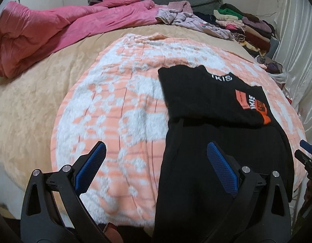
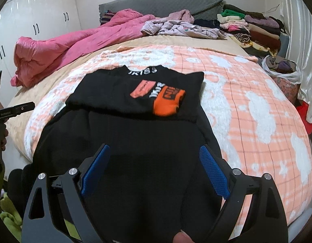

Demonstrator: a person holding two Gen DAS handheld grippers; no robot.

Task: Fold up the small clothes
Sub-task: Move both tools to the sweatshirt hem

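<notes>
A black top [image 1: 208, 105] [image 2: 139, 99] with white lettering and an orange print lies partly folded on the peach-and-white blanket [image 1: 119, 109] [image 2: 247, 105]; its upper part is doubled over the lower part. My left gripper [image 1: 156, 149] stands open above the garment's left edge, one blue pad over the blanket and one over the black cloth, nothing between them. My right gripper [image 2: 154, 152] is open too, hovering over the lower black cloth and holding nothing. In the left wrist view the right gripper's tip [image 1: 306, 151] shows at the right edge.
A pink quilt [image 1: 54, 30] [image 2: 70, 46] is bunched at the back left. Loose lilac clothes [image 2: 176, 28] and stacks of folded clothes [image 1: 247, 26] [image 2: 255, 28] line the back right. A plastic bag of clothes [image 2: 281, 66] sits by the right wall. White wardrobes [image 2: 34, 16] stand left.
</notes>
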